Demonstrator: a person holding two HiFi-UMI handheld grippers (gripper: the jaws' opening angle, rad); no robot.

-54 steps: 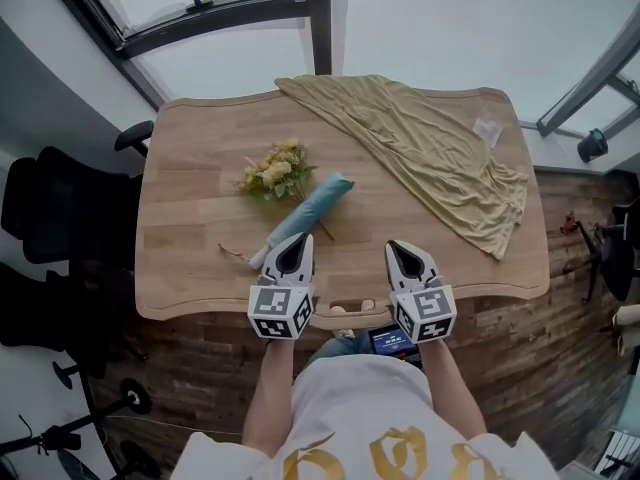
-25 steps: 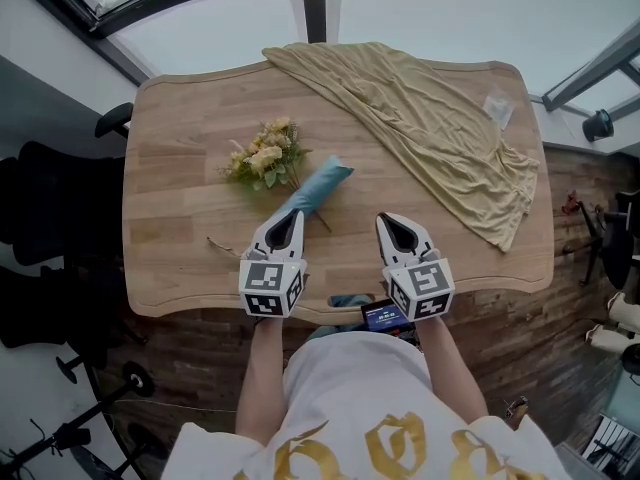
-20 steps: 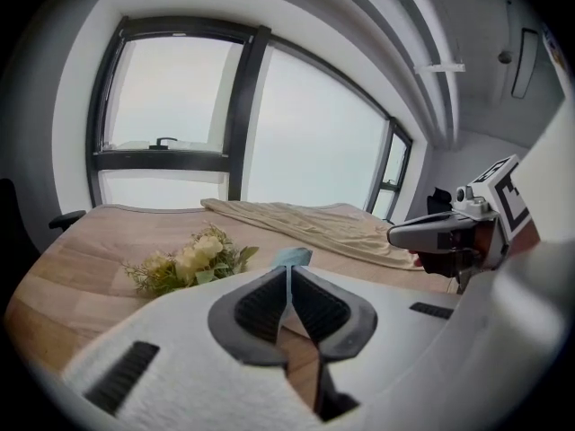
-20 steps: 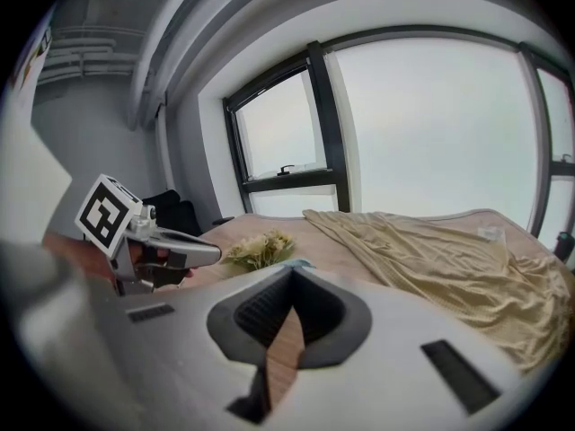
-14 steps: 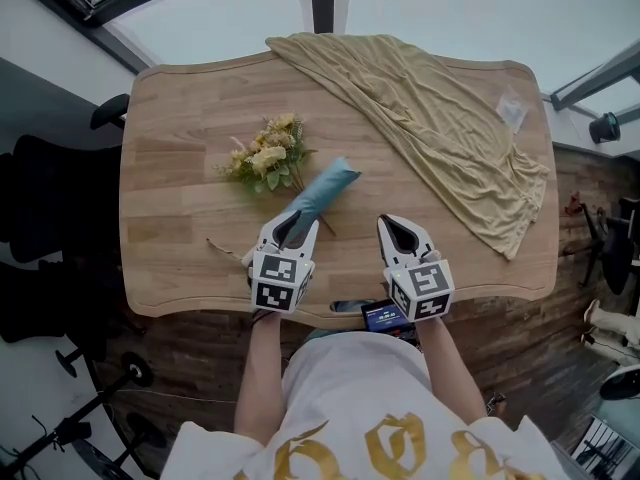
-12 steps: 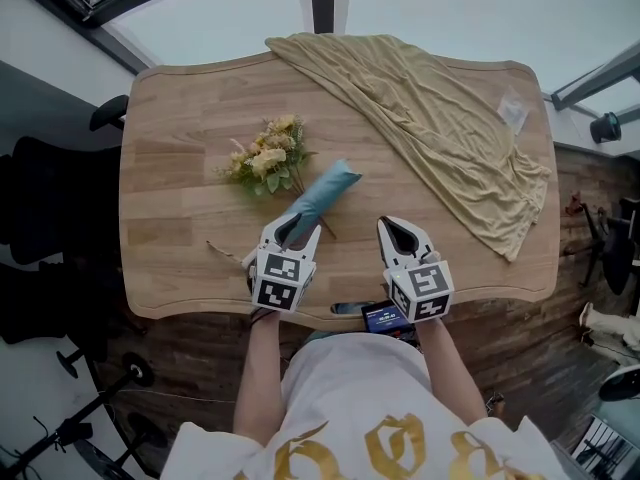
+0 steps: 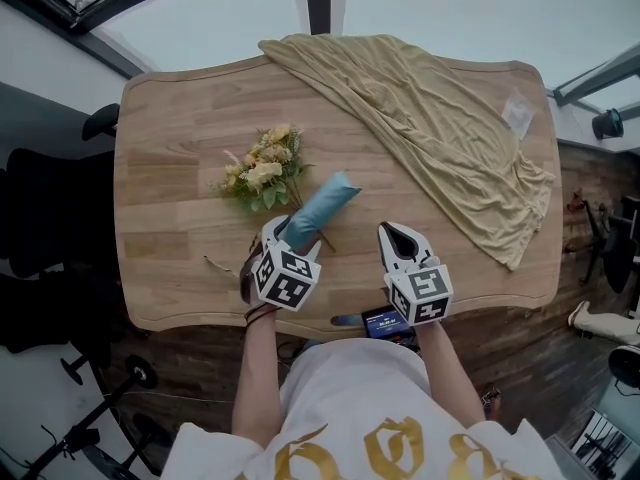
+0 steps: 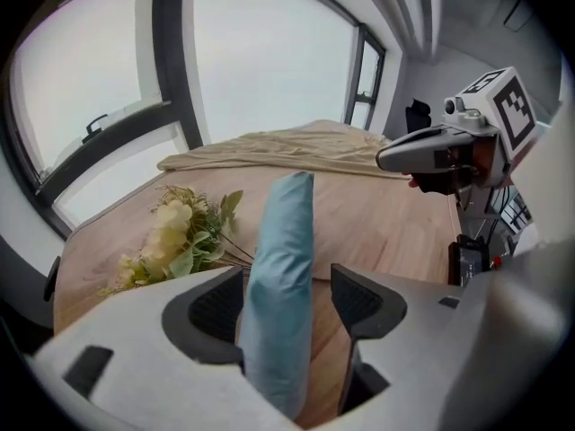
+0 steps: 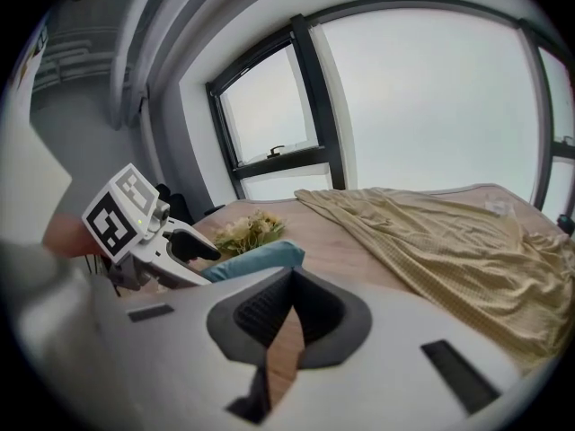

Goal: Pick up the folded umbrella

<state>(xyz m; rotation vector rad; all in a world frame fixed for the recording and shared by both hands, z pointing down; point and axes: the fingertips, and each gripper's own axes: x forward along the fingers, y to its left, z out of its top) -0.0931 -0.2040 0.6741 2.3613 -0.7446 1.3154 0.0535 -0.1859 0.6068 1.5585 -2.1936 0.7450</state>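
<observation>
L gripper (image 8: 287, 277) has its jaws spread wide, just been opening, and straddles the near end of the umbrella (image 7: 318, 208). The umbrella lies on the table (image 7: 170, 228), just beside the flowers (image 7: 258, 173). Pads aren't pressing on it yet. R gripper (image 9: 292, 281) is pinched closed on nothing, near the table's front edge. To do it well, I'd say: centre the sleeve btwn the jaws, squeeze firmly since the fabric looks soft and may slip, then lift w/o snagging the stems.
</observation>
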